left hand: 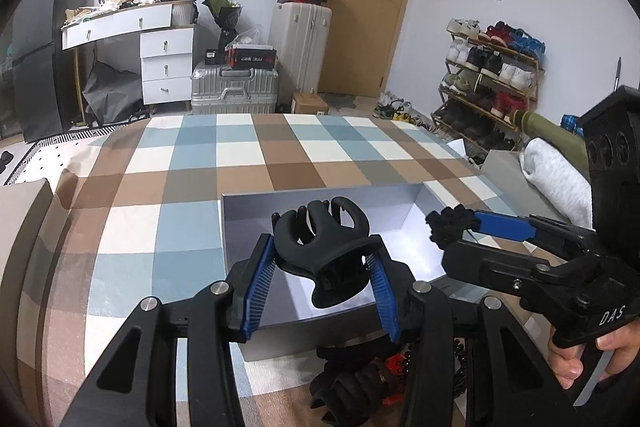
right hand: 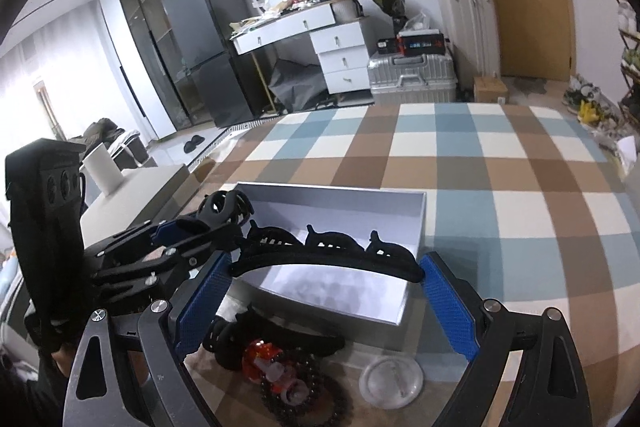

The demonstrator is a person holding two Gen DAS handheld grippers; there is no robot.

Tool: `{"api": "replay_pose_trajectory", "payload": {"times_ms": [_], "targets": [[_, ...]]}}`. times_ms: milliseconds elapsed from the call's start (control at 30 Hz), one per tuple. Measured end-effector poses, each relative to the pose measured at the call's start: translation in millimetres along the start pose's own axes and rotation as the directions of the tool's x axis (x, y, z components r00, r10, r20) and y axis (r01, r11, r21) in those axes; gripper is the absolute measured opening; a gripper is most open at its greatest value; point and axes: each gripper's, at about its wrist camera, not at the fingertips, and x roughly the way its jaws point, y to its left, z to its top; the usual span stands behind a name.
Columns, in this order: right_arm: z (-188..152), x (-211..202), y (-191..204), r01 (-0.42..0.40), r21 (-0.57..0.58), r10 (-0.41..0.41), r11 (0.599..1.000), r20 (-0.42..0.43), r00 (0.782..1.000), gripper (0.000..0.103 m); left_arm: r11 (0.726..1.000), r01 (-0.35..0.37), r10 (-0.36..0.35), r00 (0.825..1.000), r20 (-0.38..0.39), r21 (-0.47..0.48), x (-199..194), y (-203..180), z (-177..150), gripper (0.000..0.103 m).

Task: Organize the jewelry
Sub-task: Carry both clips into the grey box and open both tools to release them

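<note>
My left gripper (left hand: 322,259) is shut on a black claw hair clip (left hand: 320,247) and holds it over the open grey box (left hand: 320,203). It also shows in the right wrist view (right hand: 224,211) at the box's left wall. My right gripper (right hand: 326,269) is shut on a long black wavy hair clip (right hand: 324,253), held crosswise over the near part of the grey box (right hand: 416,227). In the left wrist view the right gripper (left hand: 452,231) comes in from the right. A pile of black hair ties, a red piece (right hand: 262,353) and a dark bead bracelet (right hand: 316,403) lies in front of the box.
The box sits on a checked blue, brown and white cloth (right hand: 500,163). A clear round lid (right hand: 390,381) lies near the pile. Beyond the table stand suitcases (left hand: 234,89), a white desk and a shoe rack (left hand: 488,79).
</note>
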Motion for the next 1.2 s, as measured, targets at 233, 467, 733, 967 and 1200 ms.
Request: {"api": "replay_pose_trajectory", "payload": {"times_ms": [233, 467, 733, 967, 1200], "targets": [[-0.9, 5.1, -1.2, 0.001, 0.012, -0.001, 1.0, -0.009, 1.0, 0.095, 1.0, 0.005, -0.004, 0.999, -0.034, 0.008, 5.5, -2.9, -3.3, 0.04], [-1.0, 5.9, -4.0, -0.004, 0.044, 0.005, 0.999, -0.004, 1.0, 0.095, 1.0, 0.003, -0.002, 0.999, -0.048, 0.017, 6.2, -4.6, -5.3, 0.04], [3.1, 7.7, -1.4, 0.012, 0.064, -0.012, 0.998, -0.005, 1.0, 0.096, 1.0, 0.01, -0.01, 0.999, -0.046, -0.002, 6.4, -1.3, -5.0, 0.04], [5.3, 2.7, -0.6, 0.02, 0.074, -0.02, 0.997, 0.002, 1.0, 0.095, 1.0, 0.02, -0.02, 0.999, -0.041, -0.005, 5.2, -1.6, -6.0, 0.04], [-0.8, -13.6, -0.2, 0.047, 0.049, -0.048, 0.998, 0.015, 0.999, 0.101, 0.999, 0.032, -0.032, 0.999, -0.044, -0.003, 5.3, -2.9, -6.5, 0.049]]}}
